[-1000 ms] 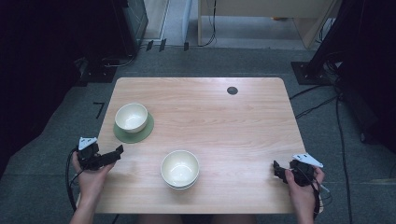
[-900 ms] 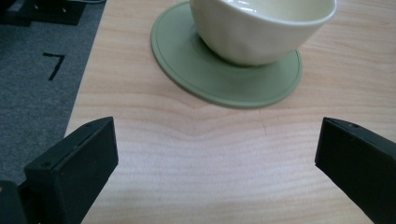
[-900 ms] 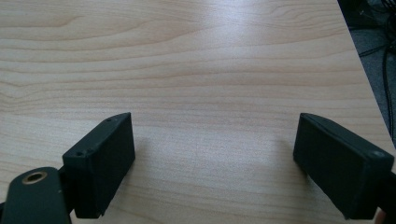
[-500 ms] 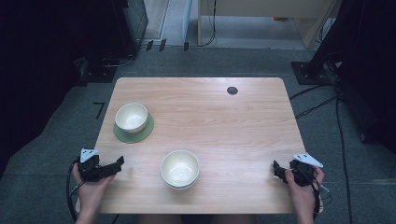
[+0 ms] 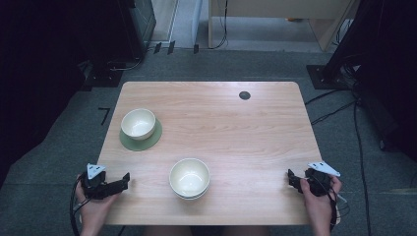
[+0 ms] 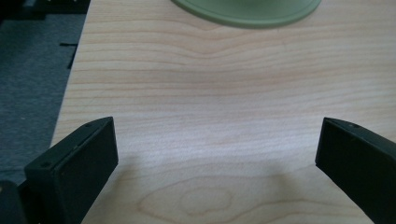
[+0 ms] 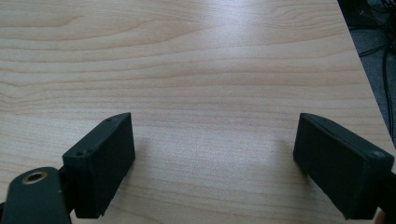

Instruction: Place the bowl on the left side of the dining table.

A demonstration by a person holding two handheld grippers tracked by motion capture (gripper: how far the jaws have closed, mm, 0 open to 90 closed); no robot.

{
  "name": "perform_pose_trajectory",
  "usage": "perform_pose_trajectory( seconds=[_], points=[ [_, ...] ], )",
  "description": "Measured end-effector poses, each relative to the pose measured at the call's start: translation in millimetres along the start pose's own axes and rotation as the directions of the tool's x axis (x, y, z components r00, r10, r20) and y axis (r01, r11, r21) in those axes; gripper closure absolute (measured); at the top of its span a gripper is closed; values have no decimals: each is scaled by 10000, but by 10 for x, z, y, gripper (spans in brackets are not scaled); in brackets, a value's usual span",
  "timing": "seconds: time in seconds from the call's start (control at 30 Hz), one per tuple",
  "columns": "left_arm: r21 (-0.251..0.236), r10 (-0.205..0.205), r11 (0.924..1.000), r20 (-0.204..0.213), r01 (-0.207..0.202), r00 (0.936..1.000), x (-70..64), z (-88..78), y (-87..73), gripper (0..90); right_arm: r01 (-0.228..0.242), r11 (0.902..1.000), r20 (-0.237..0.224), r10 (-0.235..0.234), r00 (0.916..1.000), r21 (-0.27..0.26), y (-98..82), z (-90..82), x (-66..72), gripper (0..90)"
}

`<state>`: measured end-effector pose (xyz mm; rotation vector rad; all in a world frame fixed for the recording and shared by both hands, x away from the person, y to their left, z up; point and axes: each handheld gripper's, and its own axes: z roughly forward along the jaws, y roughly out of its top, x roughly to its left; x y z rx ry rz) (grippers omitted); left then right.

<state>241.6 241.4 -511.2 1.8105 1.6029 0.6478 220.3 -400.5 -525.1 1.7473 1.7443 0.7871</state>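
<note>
Evidently at rest between moves. Holding the left gripper (image 5: 120,181) low over the table's (image 5: 236,128) near left corner, spread wide with nothing but bare wood between the jaws in the left gripper view (image 6: 217,158). Holding the right gripper (image 5: 291,178) the same way at the near right corner, also gaping and empty (image 7: 215,158).

Probably parked at the two corners to leave the middle free and give each claw a clean line to the crockery. Cream bowl (image 5: 190,177) sitting upright between the two claws, nearer the left one and just off its tips toward the table's middle, well apart from the right one. Second bowl (image 5: 138,123) farther ahead of the left gripper, set on a green saucer (image 5: 147,142), likely its proper resting place; saucer edge visible straight ahead of the left jaws (image 6: 247,11).

Pale wood-grain top, smooth and bare, apart from a dark round spot (image 5: 244,95) far ahead of the right gripper. Beyond the far edge, grey carpet (image 5: 246,64); out past the right gripper, loose cables (image 5: 359,132) trailing across the floor. Dim at both sides of the room.
</note>
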Motion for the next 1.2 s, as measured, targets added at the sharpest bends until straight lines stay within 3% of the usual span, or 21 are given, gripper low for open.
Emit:
perform_pose_trajectory(
  seconds=[0.33,1.2],
  points=[
    [457,590,9972,-65,-587,9982,-59,41,-64,0,0,10000,0,0,10000,1,0,0,0,124],
    [326,547,9980,-89,-544,9985,-85,55,-69,0,0,10000,0,0,10000,1,-1,0,0,124]
  ],
)
